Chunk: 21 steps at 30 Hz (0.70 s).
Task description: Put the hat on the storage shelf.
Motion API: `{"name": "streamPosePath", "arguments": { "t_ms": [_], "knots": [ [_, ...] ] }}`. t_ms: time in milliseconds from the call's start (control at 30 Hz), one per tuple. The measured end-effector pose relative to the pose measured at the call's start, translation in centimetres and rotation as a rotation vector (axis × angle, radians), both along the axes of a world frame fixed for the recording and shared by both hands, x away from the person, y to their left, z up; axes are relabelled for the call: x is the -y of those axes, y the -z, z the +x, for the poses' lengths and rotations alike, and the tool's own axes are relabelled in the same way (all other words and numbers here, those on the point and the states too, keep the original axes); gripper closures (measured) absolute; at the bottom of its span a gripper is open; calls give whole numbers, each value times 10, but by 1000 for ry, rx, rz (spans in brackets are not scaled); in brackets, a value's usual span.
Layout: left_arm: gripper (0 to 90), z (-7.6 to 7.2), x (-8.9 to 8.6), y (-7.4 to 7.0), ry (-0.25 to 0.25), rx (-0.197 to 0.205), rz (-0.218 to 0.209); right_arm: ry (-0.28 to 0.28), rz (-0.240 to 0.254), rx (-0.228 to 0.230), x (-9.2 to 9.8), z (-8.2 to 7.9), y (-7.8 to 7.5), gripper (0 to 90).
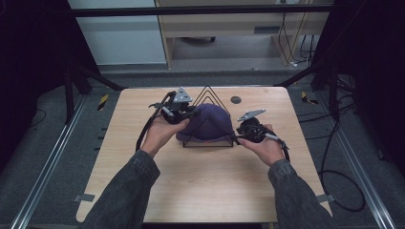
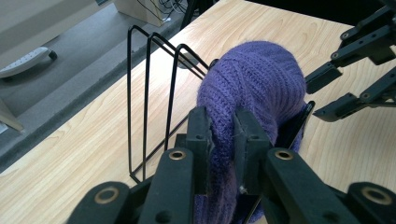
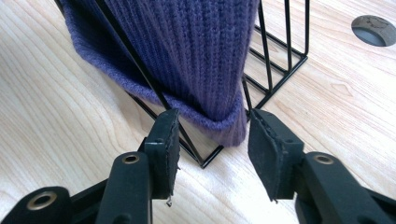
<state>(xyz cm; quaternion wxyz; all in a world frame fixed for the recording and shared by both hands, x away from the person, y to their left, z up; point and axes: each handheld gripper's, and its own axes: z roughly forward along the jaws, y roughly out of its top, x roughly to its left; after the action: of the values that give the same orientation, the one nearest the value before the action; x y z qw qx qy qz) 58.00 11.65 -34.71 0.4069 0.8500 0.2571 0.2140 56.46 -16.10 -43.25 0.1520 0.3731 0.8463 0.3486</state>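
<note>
Pale wood-grain laminate covered the table (image 1: 200, 191), a squarish top with rounded corners standing on grey carpet between two aluminium floor rails, with dark curtains at either side. Near the far edge sat a small round grey cable cap (image 1: 235, 99) (flush with the surface, as far as could be told).

At the left, the person's left hand (image 1: 160, 133), in a dark denim-like sleeve, held the left gripper (image 1: 187, 114), a grey three-cornered plate on top of it. In the left gripper view its two black padded jaws were pressed together on a fold of the purple knit hat (image 2: 261, 79), pinching the ribbed wool between the pads. The hat was soft and dome-shaped, its ribs running in thick vertical rows, and it was draped over the black wire rack (image 1: 208, 98) at the middle of the table. That rack was made of thin triangular wire loops rising from a rectangular wire base; three bare loops stood clear behind the hat.

At the right, the right hand (image 1: 267, 148) held the right gripper (image 1: 237, 136) low by the rack's near right corner. Its jaws were spread apart, one flat pad on each side of the hat's rolled hem (image 3: 219, 122), not touching it.
</note>
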Motion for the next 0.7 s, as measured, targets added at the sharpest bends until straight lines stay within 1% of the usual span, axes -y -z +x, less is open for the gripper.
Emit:
{"name": "streamPosePath", "arguments": {
  "t_ms": [33,133,167,200,233,300,367,433,467,533,600,633,700],
  "knots": [
    [732,0,-1,0,-6,6,-2,3,-1,3,1,-1,0,527],
    [703,-3,-3,3,-18,8,0,10,-1,7,3,-6,-1,521],
    [663,-4,-4,3,-26,11,0,17,-3,9,5,-10,0,510],
    [663,-5,-5,3,-32,15,-3,17,-3,9,5,-10,0,510],
    [645,-6,-7,3,-40,21,-17,18,-3,15,5,-11,-1,506],
    [586,-10,-10,-2,-67,33,-32,30,8,18,6,-17,-2,484],
    [542,-15,-14,-8,-80,44,-47,33,5,28,6,-22,-5,465],
    [488,-20,-16,-11,-85,52,-47,37,17,48,6,-27,-9,431],
    [462,-22,-17,-12,-85,53,-29,42,21,55,5,-30,-10,414],
    [398,-26,-18,-14,-86,49,-11,47,27,63,4,-33,-12,374],
    [319,-31,-19,-13,-87,37,-39,48,20,75,2,-37,-13,333],
    [292,-33,-19,-12,-86,38,-42,50,17,80,1,-39,-14,309],
    [231,-37,-20,-11,-89,29,-30,56,20,98,0,-41,-17,267]
  ]
}}
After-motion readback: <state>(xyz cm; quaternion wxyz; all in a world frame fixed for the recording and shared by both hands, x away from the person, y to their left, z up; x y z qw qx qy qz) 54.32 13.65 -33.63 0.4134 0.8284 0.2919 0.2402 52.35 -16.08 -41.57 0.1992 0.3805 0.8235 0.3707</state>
